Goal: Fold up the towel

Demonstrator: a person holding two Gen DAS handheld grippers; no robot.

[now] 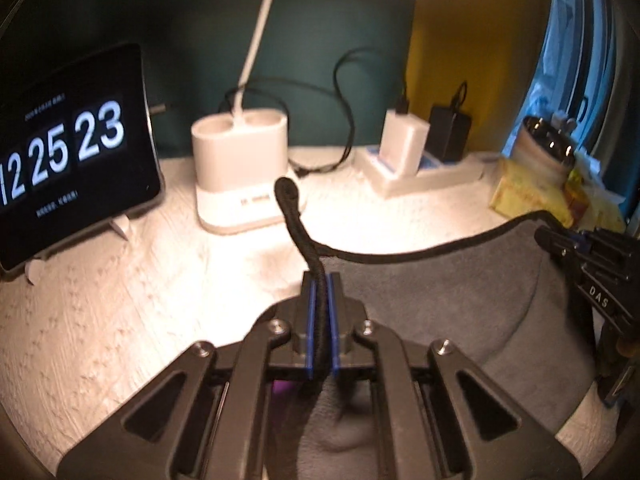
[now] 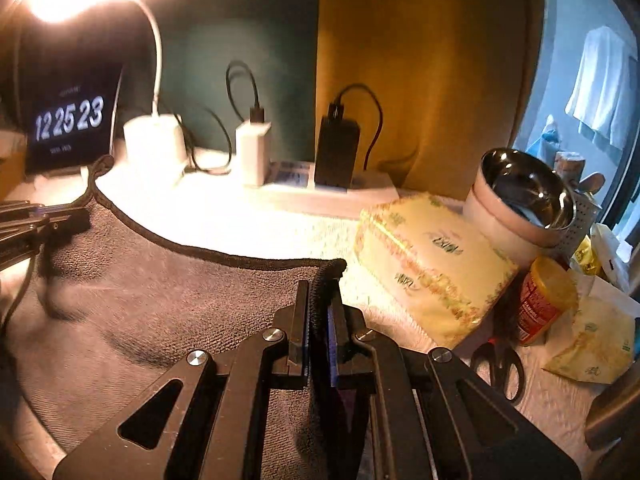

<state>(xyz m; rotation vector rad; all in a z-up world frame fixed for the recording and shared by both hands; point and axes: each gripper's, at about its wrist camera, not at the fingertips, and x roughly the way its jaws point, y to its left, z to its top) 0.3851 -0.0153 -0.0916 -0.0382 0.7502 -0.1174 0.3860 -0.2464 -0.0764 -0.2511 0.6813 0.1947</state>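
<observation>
The grey towel [image 1: 460, 300] with a black hem lies over the white textured table cover [image 1: 100, 300]. My left gripper [image 1: 321, 280] is shut on the towel's left corner, whose black hem sticks up past the fingertips. My right gripper [image 2: 323, 284] is shut on the towel's [image 2: 160, 304] right corner. The hem runs in a sagging line between the two grippers. The right gripper also shows at the right edge of the left wrist view [image 1: 560, 240], and the left gripper at the left edge of the right wrist view [image 2: 76, 216].
At the back stand a clock display [image 1: 68, 152], a white lamp base [image 1: 240, 172] and a power strip with chargers [image 2: 320, 192]. To the right are a tissue pack [image 2: 432, 272], a steel bowl [image 2: 524, 204], a red jar [image 2: 544, 300] and scissors [image 2: 500, 368].
</observation>
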